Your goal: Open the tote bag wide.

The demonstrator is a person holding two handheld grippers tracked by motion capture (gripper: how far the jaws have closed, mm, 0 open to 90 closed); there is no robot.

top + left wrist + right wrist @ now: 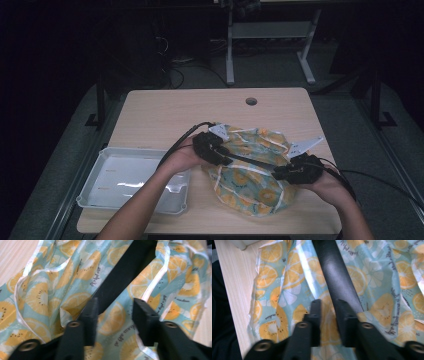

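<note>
Right tongs (328, 322) with 2 jaws slightly apart, over crumpled citrus-print sheet (287, 277), black strap (337, 272), wooden table (234, 272)

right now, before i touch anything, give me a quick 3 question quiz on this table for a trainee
1. True or false: the white tray lies to the person's right of the citrus-print bag.
2. What runs across the bag between the left tool and the right tool?
A. a black strap
B. a red rope
C. a metal chain
3. Fill in: the round hole in the table sits near its ___ edge, seen from the person.

Key: 1 false; 2 A; 3 far.
</note>
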